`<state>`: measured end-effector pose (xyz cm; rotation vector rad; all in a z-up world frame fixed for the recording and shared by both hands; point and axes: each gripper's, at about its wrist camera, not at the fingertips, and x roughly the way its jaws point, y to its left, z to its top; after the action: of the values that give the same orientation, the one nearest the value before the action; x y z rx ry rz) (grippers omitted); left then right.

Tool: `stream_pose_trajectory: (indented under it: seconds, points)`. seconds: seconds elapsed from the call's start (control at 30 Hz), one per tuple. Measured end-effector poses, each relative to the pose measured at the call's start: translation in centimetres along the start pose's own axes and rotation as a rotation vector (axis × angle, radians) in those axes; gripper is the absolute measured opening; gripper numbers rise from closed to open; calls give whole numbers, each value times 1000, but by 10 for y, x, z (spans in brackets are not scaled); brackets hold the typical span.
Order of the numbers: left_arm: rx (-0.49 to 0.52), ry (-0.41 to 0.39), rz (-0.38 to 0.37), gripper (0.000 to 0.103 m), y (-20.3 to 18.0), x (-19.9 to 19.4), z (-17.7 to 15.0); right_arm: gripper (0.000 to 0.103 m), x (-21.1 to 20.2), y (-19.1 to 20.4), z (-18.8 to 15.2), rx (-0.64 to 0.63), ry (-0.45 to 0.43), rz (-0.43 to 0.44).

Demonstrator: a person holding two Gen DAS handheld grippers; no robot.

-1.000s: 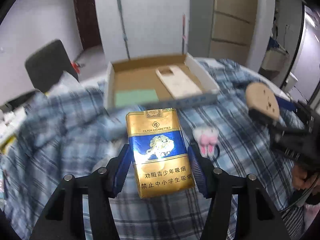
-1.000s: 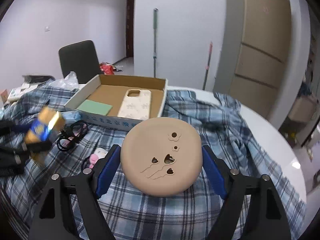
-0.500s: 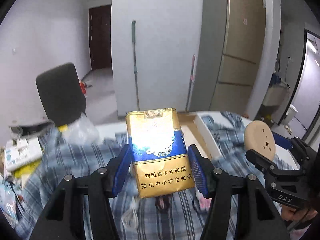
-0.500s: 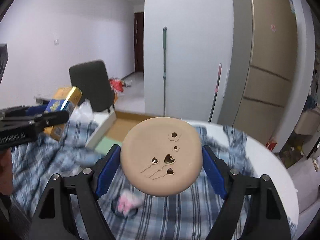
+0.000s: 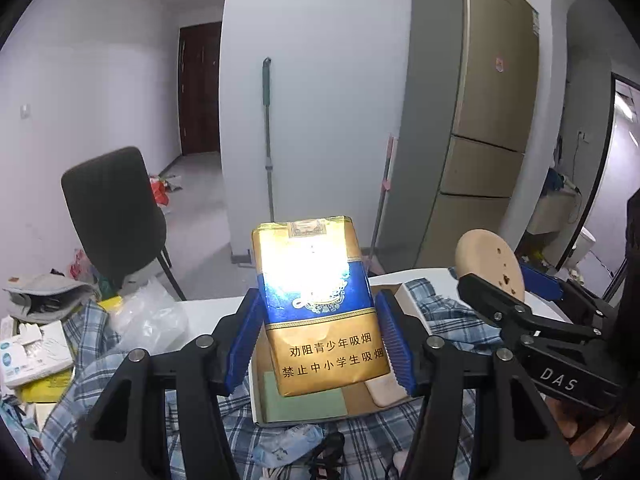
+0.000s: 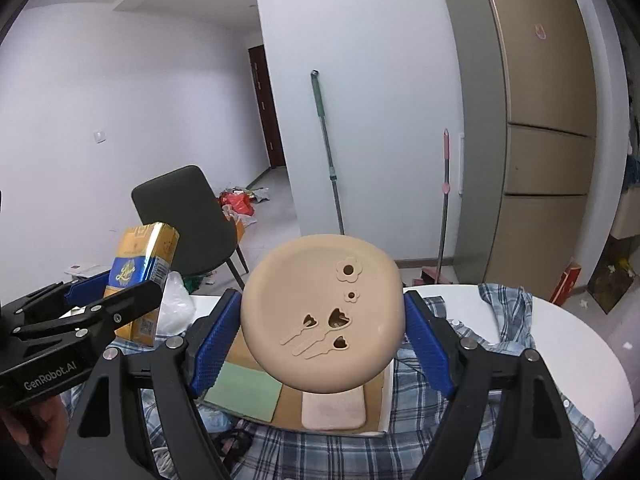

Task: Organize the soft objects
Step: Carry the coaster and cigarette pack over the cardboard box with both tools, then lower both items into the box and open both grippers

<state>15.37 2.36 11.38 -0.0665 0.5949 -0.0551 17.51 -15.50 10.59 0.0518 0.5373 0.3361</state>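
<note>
1. Gold-and-blue soft cigarette pack (image 5: 320, 312) is clamped upright in the left gripper (image 5: 318, 338), fingers half-spread, above the cardboard box (image 5: 256, 396); squeezing could crush it.
2. Beige round silicone pad (image 6: 322, 314) fills the right gripper (image 6: 320, 340), fingers wide; its rounded rim might slip free over the desk (image 6: 568, 344).

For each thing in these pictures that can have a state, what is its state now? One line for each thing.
Left gripper: shut on the cigarette pack.
Cigarette pack: upright, held above the box.
Right gripper: shut on the beige round pad.
Beige round pad: held above the box.
Cardboard box: open, holding a green pad and a phone case.
Fridge: doors closed.
</note>
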Motion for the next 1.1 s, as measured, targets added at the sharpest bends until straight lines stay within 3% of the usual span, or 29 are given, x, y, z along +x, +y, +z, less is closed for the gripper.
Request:
stream_pose_trajectory:
  seconds: [0.4, 0.77, 1.1]
  points:
    - [3, 132, -7, 60, 13, 60, -25, 79, 63, -9, -44, -21, 147, -13]
    - [18, 225, -23, 60, 19, 116, -52, 79, 103, -6, -85, -50, 297, 37]
    - [31, 249, 10, 60, 16, 125, -60, 80, 118, -4, -97, -82, 323, 31]
